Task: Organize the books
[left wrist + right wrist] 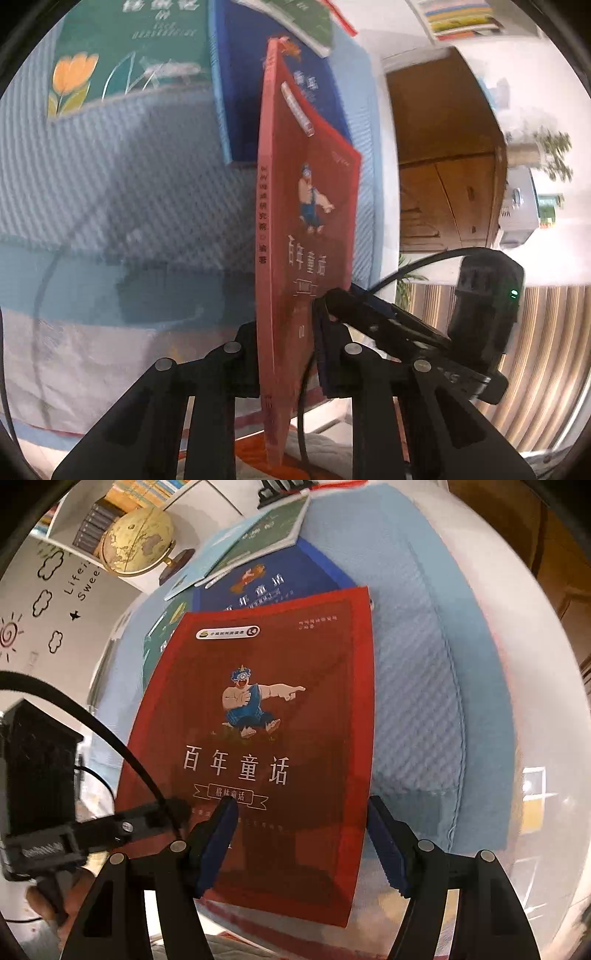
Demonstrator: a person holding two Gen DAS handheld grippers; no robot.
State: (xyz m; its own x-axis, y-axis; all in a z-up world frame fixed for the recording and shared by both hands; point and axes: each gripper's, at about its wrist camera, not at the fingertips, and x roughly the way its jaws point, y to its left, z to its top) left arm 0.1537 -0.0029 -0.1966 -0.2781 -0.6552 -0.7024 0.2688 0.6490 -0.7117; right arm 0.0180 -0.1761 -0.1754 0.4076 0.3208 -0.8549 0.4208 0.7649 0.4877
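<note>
A red storybook (306, 206) stands on edge with its spine toward the left wrist camera. My left gripper (288, 350) is shut on its lower spine end, one pad on each cover. In the right wrist view the same red book (266, 709) shows its front cover, and the left gripper (155, 812) clamps its left edge. My right gripper (301, 812) is open: one finger (221, 819) lies in front of the cover, the other stands off the book's right edge. A fingertip of the right gripper (332, 299) sits against the cover.
A blue book (266, 579), a teal tulip book (122, 55) and a green book (269, 528) lie overlapping on a pale blue quilted cushion (424, 664). A globe (136, 542) and shelves stand behind; a wooden cabinet (443, 147) is at right. A person's hand (48, 897) holds the left gripper.
</note>
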